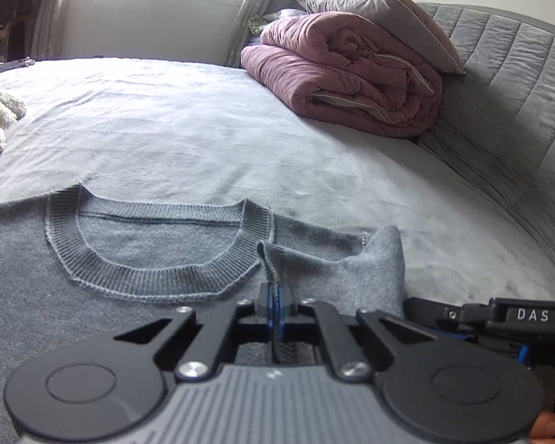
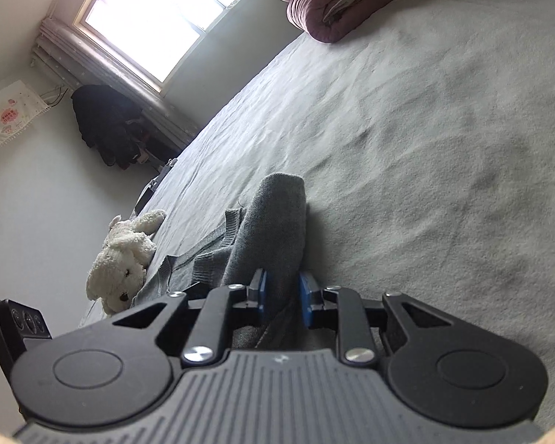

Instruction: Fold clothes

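Note:
A grey knit sweater [image 1: 137, 248] lies flat on the bed with its ribbed round collar [image 1: 155, 272] facing up. My left gripper [image 1: 277, 296] is shut on a raised fold of the sweater's edge just right of the collar. My right gripper [image 2: 282, 292] grips a bunched fold of the same sweater [image 2: 273, 222], its blue pads [image 2: 306, 298] pressed on both sides of the cloth. The right gripper's body [image 1: 507, 318] shows at the lower right of the left wrist view, close beside the left one.
The bed has a pale sheet [image 1: 188, 125]. A folded pink quilt [image 1: 351, 85] and a pillow lie by the grey padded headboard [image 1: 518, 85]. A white plush toy [image 2: 124, 259] lies near the sweater's far side. A window [image 2: 159, 14] and dark hanging clothes [image 2: 107, 125] lie beyond the bed.

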Motion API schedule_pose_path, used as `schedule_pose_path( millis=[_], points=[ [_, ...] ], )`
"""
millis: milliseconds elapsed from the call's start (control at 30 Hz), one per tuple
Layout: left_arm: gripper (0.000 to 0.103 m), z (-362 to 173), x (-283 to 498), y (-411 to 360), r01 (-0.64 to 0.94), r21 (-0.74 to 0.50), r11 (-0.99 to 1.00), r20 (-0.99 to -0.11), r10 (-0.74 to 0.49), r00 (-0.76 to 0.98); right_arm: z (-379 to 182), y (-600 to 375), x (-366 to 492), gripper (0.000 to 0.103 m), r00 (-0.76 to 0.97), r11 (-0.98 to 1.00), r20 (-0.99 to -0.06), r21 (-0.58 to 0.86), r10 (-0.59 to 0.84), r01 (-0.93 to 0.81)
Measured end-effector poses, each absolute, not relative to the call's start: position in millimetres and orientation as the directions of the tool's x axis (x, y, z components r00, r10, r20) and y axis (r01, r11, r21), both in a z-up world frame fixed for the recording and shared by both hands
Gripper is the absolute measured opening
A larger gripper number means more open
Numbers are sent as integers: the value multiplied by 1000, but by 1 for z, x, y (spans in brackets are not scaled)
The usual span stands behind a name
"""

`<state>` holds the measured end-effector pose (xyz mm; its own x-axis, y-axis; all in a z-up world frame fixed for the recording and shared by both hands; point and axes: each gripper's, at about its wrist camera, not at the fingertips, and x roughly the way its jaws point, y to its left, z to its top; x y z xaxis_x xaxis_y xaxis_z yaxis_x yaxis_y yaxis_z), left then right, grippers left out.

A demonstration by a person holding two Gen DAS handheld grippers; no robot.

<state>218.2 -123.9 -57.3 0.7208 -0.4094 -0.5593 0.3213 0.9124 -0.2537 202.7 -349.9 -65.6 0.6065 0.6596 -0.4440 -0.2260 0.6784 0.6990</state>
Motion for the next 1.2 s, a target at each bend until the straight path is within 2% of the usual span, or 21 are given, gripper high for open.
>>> schedule_pose_path(
  millis=[233, 333, 433, 467, 533, 600, 667, 767, 867, 933, 1067, 1200],
  points=[
    [2, -44, 211, -98, 267, -278, 923, -522, -379, 764, -63, -333, 201, 27, 631, 719, -446, 641, 635, -270],
    [3, -48, 211, -90, 294, -326, 899, -504, -428, 750, -61, -325, 200, 33, 636, 736, -450, 608, 627, -296],
    [5, -56, 215, -90, 301, -364, 881, -506, -459, 730, -62, -326, 202, 34, 634, 730, -441, 612, 635, -305],
    [7, -58, 217, -92, 299, -359, 884, -515, -454, 727, -63, -327, 203, 34, 634, 725, -438, 618, 638, -303],
    [24, -61, 221, -96, 312, -366, 877, -527, -471, 707, -64, -330, 204, 34, 633, 717, -431, 629, 643, -300],
    [29, -64, 224, -96, 317, -390, 865, -529, -492, 692, -61, -333, 204, 34, 648, 729, -440, 629, 621, -271],
    [29, -63, 224, -92, 313, -415, 854, -516, -504, 693, -51, -333, 201, 36, 668, 747, -445, 613, 596, -258],
    [29, -63, 227, -84, 300, -480, 824, -490, -536, 687, -32, -327, 191, 36, 651, 703, -384, 625, 655, -339],
    [26, -67, 233, -76, 287, -580, 762, -453, -596, 663, -23, -316, 185, 42, 616, 655, -340, 638, 710, -404],
    [17, -68, 233, -79, 296, -613, 733, -436, -626, 646, -25, -311, 188, 43, 587, 633, -340, 655, 734, -412],
    [13, -70, 236, -82, 302, -667, 681, -414, -676, 610, -34, -316, 195, 45, 577, 613, -342, 695, 742, -376],
    [11, -74, 246, -76, 265, -742, 616, -395, -721, 569, -33, -319, 196, 54, 562, 578, -313, 718, 766, -388]
  ],
)
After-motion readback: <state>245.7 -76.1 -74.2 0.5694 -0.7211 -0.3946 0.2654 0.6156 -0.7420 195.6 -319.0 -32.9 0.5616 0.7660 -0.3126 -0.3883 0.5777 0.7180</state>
